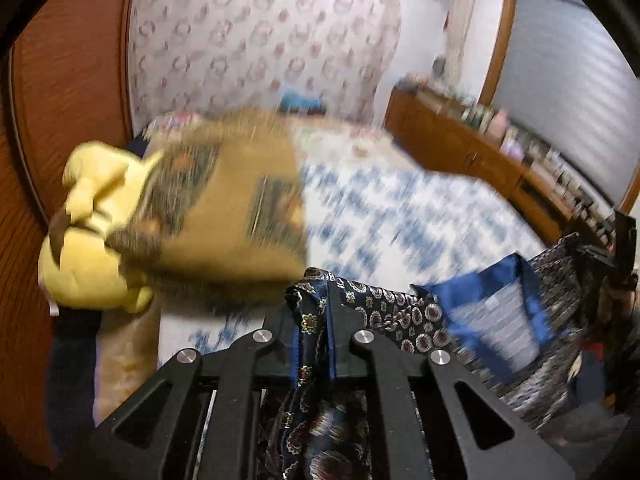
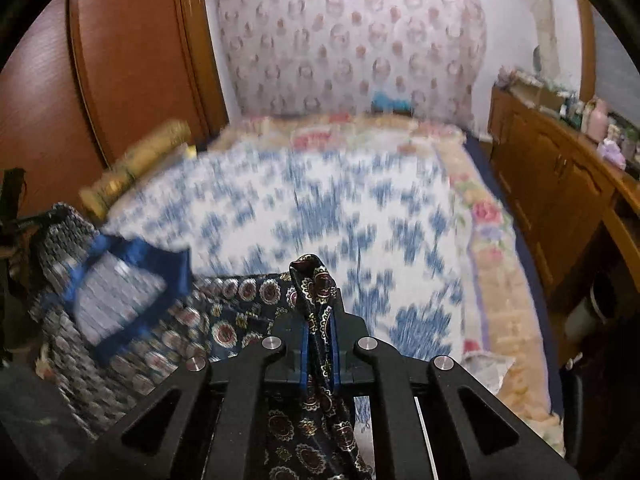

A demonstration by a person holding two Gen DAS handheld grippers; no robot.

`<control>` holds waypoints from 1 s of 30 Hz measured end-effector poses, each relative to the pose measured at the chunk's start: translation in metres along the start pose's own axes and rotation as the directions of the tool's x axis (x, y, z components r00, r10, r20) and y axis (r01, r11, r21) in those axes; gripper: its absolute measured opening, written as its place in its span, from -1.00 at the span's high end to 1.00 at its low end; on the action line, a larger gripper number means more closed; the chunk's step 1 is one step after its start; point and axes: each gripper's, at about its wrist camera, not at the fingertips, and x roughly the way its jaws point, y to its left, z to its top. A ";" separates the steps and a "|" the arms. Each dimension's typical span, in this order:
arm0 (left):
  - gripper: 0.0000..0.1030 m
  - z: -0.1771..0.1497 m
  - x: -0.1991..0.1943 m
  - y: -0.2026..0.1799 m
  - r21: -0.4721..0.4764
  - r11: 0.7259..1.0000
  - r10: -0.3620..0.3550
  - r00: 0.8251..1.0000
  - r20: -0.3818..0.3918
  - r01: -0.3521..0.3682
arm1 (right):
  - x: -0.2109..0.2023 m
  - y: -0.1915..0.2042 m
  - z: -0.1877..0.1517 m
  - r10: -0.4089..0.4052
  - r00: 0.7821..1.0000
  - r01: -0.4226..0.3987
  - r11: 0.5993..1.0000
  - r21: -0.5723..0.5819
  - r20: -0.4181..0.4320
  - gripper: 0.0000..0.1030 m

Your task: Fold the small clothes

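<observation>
A dark navy garment with round paisley medallions and a blue lining [image 1: 400, 312] hangs stretched between both grippers above the bed. My left gripper [image 1: 316, 292] is shut on one edge of it; cloth bunches between the jaws and drapes below. My right gripper [image 2: 318, 292] is shut on another edge of the same garment [image 2: 240, 312], which spreads to its left. A blue-lined flap with a pale striped panel [image 2: 120, 292] shows in the middle of the cloth. Both views are blurred by motion.
The bed has a white and blue floral cover [image 2: 340, 216]. A yellow plush toy [image 1: 88, 240] and a tan patterned cushion [image 1: 232, 200] lie at its left side. A wooden cabinet with bottles [image 2: 560, 168] runs along the right. A wooden wardrobe [image 2: 132, 60] stands at left.
</observation>
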 end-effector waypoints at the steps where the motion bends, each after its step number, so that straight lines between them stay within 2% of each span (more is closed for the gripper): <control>1: 0.81 0.006 -0.008 -0.004 -0.002 1.000 -0.018 0.999 0.030 0.018 | -0.011 0.001 0.006 -0.006 0.999 0.006 1.000 0.001 0.036 0.86; 3: 0.82 0.022 -0.021 -0.009 -0.010 0.999 -0.047 0.995 0.085 0.048 | -0.031 0.004 0.018 -0.046 0.995 0.045 0.999 0.004 0.092 0.86; 8: 0.82 0.065 -0.046 -0.015 0.015 0.999 -0.037 0.981 0.189 0.035 | -0.077 0.007 0.049 -0.063 0.972 0.068 0.998 -0.015 0.224 0.86; 14: 0.82 0.104 -0.077 -0.019 0.036 0.999 -0.025 0.956 0.294 0.015 | -0.132 0.013 0.092 -0.070 0.929 0.098 0.993 -0.059 0.363 0.86; 18: 0.82 0.129 -0.094 -0.019 0.045 0.999 -0.012 0.936 0.353 -0.004 | -0.154 0.016 0.120 -0.101 0.895 0.146 0.987 -0.071 0.434 0.86; 21: 0.82 0.147 -0.091 -0.017 0.049 0.998 0.014 0.928 0.371 -0.035 | -0.151 0.014 0.144 -0.138 0.882 0.190 0.979 -0.073 0.451 0.86; 26: 0.82 0.170 -0.046 -0.008 0.049 0.994 0.080 0.940 0.332 -0.102 | -0.097 0.010 0.175 -0.195 0.897 0.243 0.967 -0.075 0.397 0.86; 30: 0.82 0.174 0.016 0.005 0.045 0.988 0.130 0.964 0.231 -0.145 | -0.045 0.021 0.188 -0.230 0.925 0.264 0.961 -0.077 0.303 0.86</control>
